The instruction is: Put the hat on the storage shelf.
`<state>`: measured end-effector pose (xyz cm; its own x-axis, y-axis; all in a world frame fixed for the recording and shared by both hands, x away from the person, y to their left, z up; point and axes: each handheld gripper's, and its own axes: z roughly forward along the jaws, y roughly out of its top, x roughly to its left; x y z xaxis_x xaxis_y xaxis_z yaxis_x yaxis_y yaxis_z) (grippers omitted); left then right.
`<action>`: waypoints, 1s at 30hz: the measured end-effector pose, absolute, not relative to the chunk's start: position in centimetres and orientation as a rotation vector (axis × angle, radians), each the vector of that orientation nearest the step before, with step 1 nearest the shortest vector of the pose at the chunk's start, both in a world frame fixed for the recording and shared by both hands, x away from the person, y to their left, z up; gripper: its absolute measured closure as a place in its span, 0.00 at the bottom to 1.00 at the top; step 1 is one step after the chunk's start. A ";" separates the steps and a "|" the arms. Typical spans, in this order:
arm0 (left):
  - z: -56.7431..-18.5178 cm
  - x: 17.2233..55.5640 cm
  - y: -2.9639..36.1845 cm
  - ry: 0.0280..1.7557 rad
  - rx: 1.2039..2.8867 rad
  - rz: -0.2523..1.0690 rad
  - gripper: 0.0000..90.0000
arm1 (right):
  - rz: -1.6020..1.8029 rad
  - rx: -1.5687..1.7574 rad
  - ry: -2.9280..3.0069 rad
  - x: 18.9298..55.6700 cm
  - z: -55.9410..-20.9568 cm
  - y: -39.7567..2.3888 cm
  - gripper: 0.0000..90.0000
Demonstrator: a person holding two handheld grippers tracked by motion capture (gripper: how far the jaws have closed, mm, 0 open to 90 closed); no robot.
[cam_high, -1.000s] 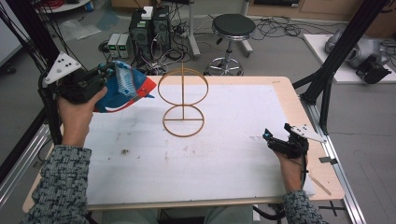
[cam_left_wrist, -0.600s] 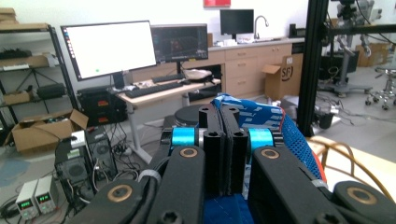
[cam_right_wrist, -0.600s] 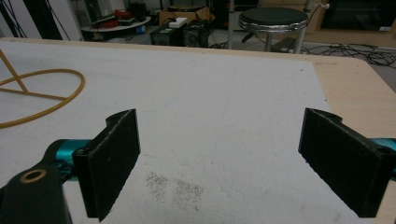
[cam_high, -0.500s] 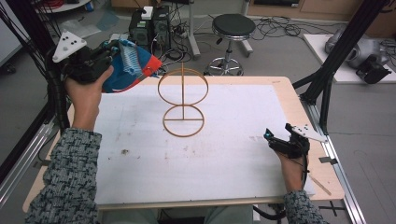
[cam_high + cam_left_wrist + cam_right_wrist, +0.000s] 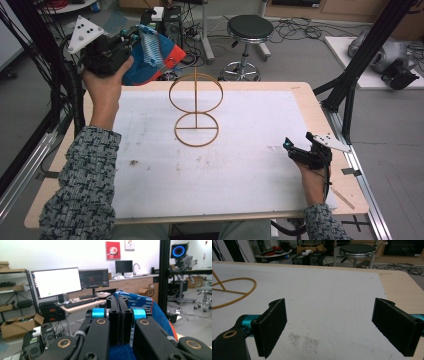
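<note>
Flanking wooden hoop stand (image 5: 196,111): cap-gripping left tool (image 5: 131,39), perhaps.

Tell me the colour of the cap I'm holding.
Blue with orange-red and a pale striped panel; the cap shows best in the high view.

The left gripper (image 5: 131,40) is raised at the far left corner, gripped from below by the left hand (image 5: 102,82), whose forearm in a speckled grey knit sleeve (image 5: 85,185) stretches forward. Its two black jaws are pressed together, pinching a blue, white and orange cloth (image 5: 150,55). The right gripper (image 5: 290,148) lies low at the right side in the right hand (image 5: 312,180), pointing leftward, its jaws standing wide apart with nothing between them.
</note>
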<state>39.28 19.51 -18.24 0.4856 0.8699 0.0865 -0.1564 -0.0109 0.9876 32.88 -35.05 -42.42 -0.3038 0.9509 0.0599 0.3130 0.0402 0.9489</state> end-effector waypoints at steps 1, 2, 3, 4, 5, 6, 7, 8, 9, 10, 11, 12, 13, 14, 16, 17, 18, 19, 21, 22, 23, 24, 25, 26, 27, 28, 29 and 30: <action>-18.2 39.3 19.4 0.695 1.335 0.927 0.98 | 1.282 1.289 1.683 32.9 -42.4 -35.0 0.13; -18.2 39.4 19.1 0.690 1.332 0.924 0.98 | 1.283 1.289 1.686 32.9 -42.4 -35.0 0.13; -18.2 39.4 19.0 0.687 1.335 0.921 0.98 | 1.282 1.289 1.687 32.9 -42.4 -35.0 0.13; -18.1 39.5 18.7 0.685 1.334 0.918 0.98 | 1.281 1.286 1.686 32.9 -42.4 -35.0 0.13; -18.2 39.6 18.5 0.685 1.335 0.916 0.98 | 1.281 1.283 1.687 32.9 -42.4 -35.0 0.13; -18.2 39.7 18.3 0.682 1.337 0.910 0.98 | 1.281 1.283 1.687 32.9 -42.4 -35.0 0.13; -18.2 39.8 18.2 0.681 1.337 0.909 0.98 | 1.279 1.283 1.686 32.9 -42.4 -35.0 0.13; -18.3 39.9 17.9 0.681 1.337 0.905 0.98 | 1.285 1.285 1.684 32.8 -42.4 -35.0 0.13; -18.3 40.0 17.8 0.680 1.341 0.905 0.98 | 1.285 1.285 1.684 32.8 -42.4 -35.0 0.13; -18.3 40.0 17.6 0.680 1.340 0.904 0.98 | 1.282 1.285 1.684 32.8 -42.4 -35.0 0.13; -18.4 40.1 17.5 0.683 1.339 0.898 0.98 | 1.284 1.285 1.683 32.8 -42.4 -35.1 0.13; -18.4 40.2 17.4 0.683 1.342 0.898 0.98 | 1.283 1.286 1.682 32.8 -42.4 -35.1 0.13; -18.4 40.3 17.2 0.682 1.339 0.895 0.98 | 1.284 1.286 1.682 32.8 -42.4 -35.1 0.13; -18.4 40.3 17.1 0.681 1.333 0.891 0.98 | 1.284 1.286 1.682 32.8 -42.4 -35.1 0.13; -18.4 40.5 17.0 0.689 1.319 0.890 0.98 | 1.282 1.288 1.685 32.8 -42.4 -35.1 0.13; -18.4 40.5 16.9 0.691 1.313 0.889 0.98 | 1.284 1.286 1.687 32.8 -42.4 -35.1 0.13; -18.4 40.5 16.9 0.688 1.310 0.891 0.98 | 1.284 1.286 1.687 32.8 -42.4 -35.1 0.13; -18.4 40.6 16.8 0.688 1.306 0.895 0.98 | 1.285 1.286 1.687 32.9 -42.4 -35.1 0.13; -18.3 40.6 16.7 0.686 1.301 0.895 0.98 | 1.284 1.288 1.689 32.8 -42.4 -35.0 0.13; -18.3 40.6 16.6 0.687 1.297 0.904 0.98 | 1.284 1.287 1.690 32.8 -42.4 -35.0 0.13; -18.3 40.6 16.6 0.687 1.297 0.908 0.98 | 1.284 1.287 1.690 32.8 -42.4 -35.0 0.13; -18.2 40.6 16.6 0.686 1.295 0.910 0.98 | 1.284 1.288 1.690 32.8 -42.4 -35.0 0.13; -18.1 40.6 16.6 0.685 1.291 0.918 0.98 | 1.283 1.285 1.689 32.8 -42.4 -35.1 0.13; -18.0 40.6 16.6 0.684 1.286 0.919 0.98 | 1.285 1.287 1.690 32.8 -42.4 -35.1 0.13; -17.9 40.6 16.6 0.684 1.275 0.917 0.98 | 1.285 1.287 1.690 32.8 -42.4 -35.1 0.13; -17.8 40.5 16.6 0.681 1.274 0.923 0.98 | 1.285 1.288 1.688 32.8 -42.4 -35.1 0.13; -17.8 40.5 16.6 0.680 1.268 0.922 0.98 | 1.282 1.285 1.689 32.8 -42.4 -35.2 0.13; -17.7 40.5 16.6 0.677 1.269 0.919 0.98 | 1.282 1.285 1.689 32.8 -42.4 -35.2 0.13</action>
<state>40.46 16.62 -17.71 0.4921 0.8684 0.0616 -0.1987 0.0432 0.9791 32.78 -35.17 -42.44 -0.3084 0.9493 0.0603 0.3134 0.0415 0.9487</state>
